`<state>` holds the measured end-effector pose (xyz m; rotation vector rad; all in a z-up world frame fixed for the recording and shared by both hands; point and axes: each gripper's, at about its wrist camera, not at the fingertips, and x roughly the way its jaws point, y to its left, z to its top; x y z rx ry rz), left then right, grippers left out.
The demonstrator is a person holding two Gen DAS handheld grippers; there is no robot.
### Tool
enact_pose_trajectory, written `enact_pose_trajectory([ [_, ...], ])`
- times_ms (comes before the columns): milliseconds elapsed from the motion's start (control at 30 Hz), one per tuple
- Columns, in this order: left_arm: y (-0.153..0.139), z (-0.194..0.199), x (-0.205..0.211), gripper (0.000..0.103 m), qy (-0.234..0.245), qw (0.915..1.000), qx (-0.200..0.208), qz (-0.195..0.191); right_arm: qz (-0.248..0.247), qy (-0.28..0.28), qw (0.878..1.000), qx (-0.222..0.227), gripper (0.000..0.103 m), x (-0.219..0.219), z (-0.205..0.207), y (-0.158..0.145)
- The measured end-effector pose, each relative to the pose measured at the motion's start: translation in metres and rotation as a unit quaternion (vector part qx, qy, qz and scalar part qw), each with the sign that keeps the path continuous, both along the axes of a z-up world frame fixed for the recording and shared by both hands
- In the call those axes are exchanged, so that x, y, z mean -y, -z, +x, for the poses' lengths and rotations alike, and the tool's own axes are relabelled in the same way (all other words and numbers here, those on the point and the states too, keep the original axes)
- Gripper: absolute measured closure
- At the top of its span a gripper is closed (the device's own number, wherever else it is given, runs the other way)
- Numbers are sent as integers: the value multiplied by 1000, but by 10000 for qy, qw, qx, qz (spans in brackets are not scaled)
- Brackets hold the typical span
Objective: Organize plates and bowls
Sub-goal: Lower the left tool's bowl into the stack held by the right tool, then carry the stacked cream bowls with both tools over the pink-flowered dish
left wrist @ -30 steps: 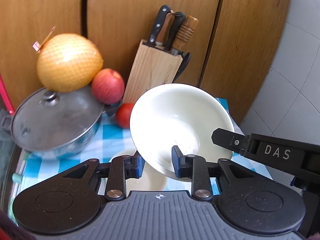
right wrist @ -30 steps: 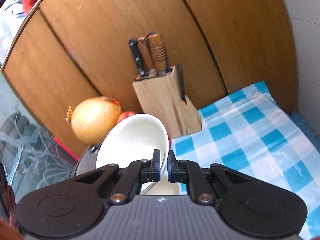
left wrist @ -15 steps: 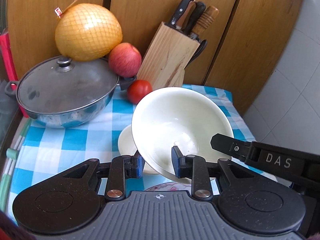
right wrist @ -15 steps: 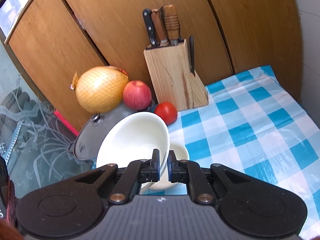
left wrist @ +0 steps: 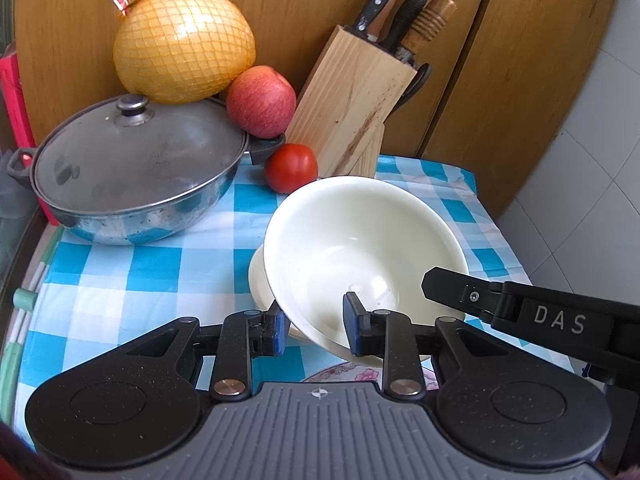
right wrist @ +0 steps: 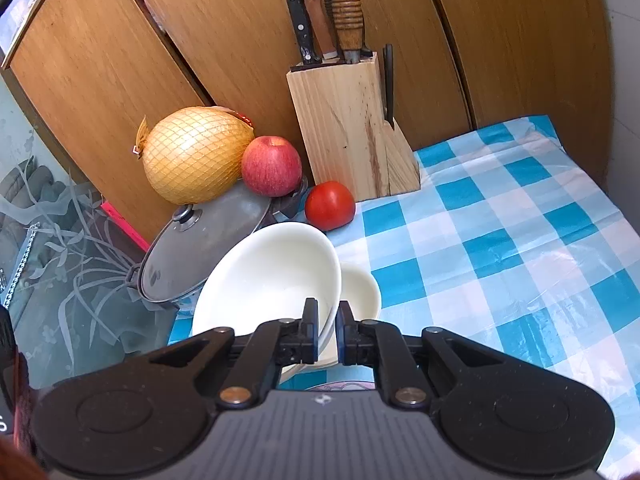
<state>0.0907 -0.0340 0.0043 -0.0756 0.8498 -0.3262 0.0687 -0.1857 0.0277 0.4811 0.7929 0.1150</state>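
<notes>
A large white bowl [left wrist: 360, 248] [right wrist: 272, 276] hangs tilted just above a smaller white bowl [left wrist: 258, 280] [right wrist: 360, 292] that sits on the blue checked tablecloth [right wrist: 500, 248]. My left gripper [left wrist: 316, 330] is shut on the large bowl's near wall, one pad outside and one inside. On the bowl's right rim my right gripper [right wrist: 328, 336] is also shut; one of its fingers [left wrist: 452, 288] shows in the left wrist view. A floral plate [left wrist: 344, 374] [right wrist: 344, 386] peeks out below both bowls, mostly hidden by the grippers.
A lidded steel pot [left wrist: 132, 168] stands at the left with a netted pomelo [left wrist: 184, 44] and an apple [left wrist: 260, 100] on it. A tomato [left wrist: 291, 167] and a knife block [left wrist: 352, 100] stand behind the bowls, against wooden cabinet doors. Open tablecloth lies to the right.
Both grippers have come down and forward with the large bowl, which now hangs closer over the small bowl. The floral plate's edge has come into view.
</notes>
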Motion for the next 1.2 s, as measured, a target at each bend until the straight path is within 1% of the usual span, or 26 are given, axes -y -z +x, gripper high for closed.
enact_pose_trajectory([
  [233,16,14,4,68,-110,9997,-132,167,-7,60,9997,-220,93,-4,18,17],
  [367,24,23,4,68,-139,9995,-213,181,-114,70,9996,-237,93,-6,24,21],
  [433,27,27,5,68,-179,9994,-177,251,-95,54,9997,-238,92,-6,28,26],
  [600,38,37,5,67,-222,9988,-298,332,-216,77,9991,-364,90,-7,39,42],
  [667,40,38,4,66,-263,9985,-257,415,-346,125,9985,-406,89,-7,42,46],
  [733,39,38,2,66,-314,9981,-183,495,-335,159,9984,-437,88,-4,43,48],
  [833,38,40,-4,65,-331,9984,-215,394,-255,217,9982,-488,82,1,43,50],
  [900,39,40,-6,61,-293,9988,-278,269,-214,243,9982,-504,81,2,44,51],
  [967,41,41,-6,54,-245,9990,-357,147,-170,229,9981,-540,80,1,46,54],
  [1067,44,41,-3,52,-229,9989,-371,196,-77,215,9976,-650,80,1,49,59],
  [1200,51,44,-1,51,-234,9984,-485,192,-89,249,9971,-719,80,3,52,63],
])
